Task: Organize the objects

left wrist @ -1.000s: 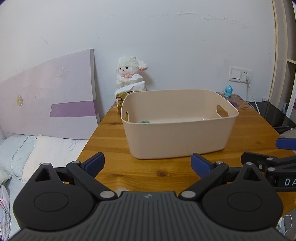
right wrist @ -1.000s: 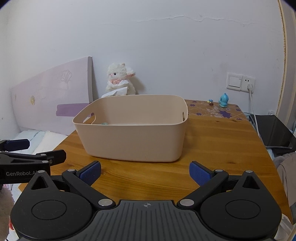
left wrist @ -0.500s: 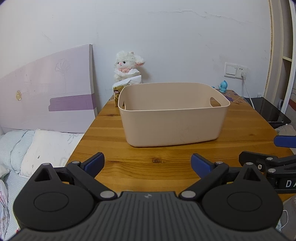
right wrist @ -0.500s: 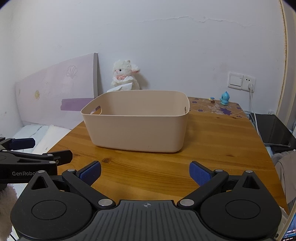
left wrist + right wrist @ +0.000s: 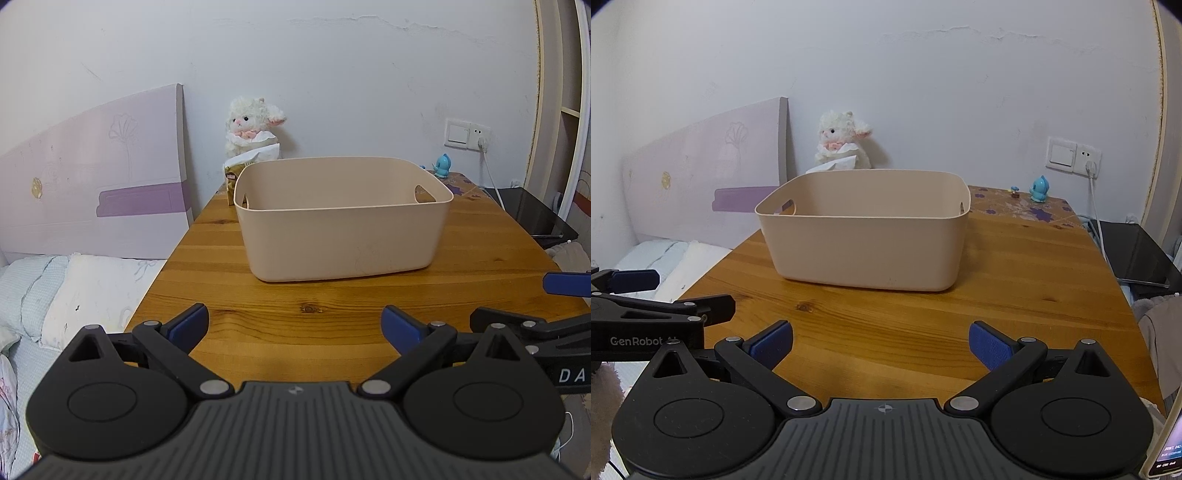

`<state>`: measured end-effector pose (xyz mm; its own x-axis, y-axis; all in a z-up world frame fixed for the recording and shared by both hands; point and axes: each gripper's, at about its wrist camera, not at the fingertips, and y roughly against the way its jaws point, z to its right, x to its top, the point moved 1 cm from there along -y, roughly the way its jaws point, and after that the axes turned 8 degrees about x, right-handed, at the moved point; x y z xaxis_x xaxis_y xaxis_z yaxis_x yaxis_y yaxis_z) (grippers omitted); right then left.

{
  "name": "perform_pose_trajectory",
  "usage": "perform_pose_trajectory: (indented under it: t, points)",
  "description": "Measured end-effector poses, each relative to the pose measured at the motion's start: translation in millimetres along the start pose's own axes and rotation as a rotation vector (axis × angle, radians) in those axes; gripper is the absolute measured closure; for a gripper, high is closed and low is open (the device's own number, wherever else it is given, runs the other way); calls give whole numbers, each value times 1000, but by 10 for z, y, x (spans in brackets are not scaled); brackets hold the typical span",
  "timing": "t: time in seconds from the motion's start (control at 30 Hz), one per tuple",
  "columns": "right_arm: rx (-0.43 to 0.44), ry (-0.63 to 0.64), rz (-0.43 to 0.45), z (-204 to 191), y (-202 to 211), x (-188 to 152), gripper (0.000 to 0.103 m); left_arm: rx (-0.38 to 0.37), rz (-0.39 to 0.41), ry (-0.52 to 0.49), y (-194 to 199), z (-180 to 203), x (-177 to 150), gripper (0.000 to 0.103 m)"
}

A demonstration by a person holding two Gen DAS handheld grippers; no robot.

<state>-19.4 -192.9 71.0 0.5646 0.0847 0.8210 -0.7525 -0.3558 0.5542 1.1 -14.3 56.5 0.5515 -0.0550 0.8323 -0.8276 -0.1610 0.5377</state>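
A beige plastic bin (image 5: 343, 221) (image 5: 864, 229) with cut-out handles stands on the wooden table (image 5: 332, 302) (image 5: 1015, 288). Its inside is hidden from this low angle. My left gripper (image 5: 295, 328) hangs open over the table's near edge, well short of the bin, with nothing between its blue pads. My right gripper (image 5: 881, 345) is open too, at about the same distance, empty. Each gripper shows at the side of the other's view.
A white plush lamb (image 5: 251, 129) (image 5: 842, 144) and a snack bag (image 5: 243, 166) sit behind the bin by the wall. A small blue figurine (image 5: 441, 166) (image 5: 1039, 189) stands at the back right. A bed with pillows (image 5: 74, 291) lies left; a dark side table (image 5: 1137, 254) is right.
Both grippers have drawn back and lowered from the bin, so it looks smaller and its inside no longer shows. Both stay open and empty.
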Motion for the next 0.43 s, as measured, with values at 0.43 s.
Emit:
perform_pose_trajectory:
  t: [0.43]
  points:
    - [-9, -7, -20, 28, -79, -24, 0, -6, -11, -7, 5, -45, -22, 3]
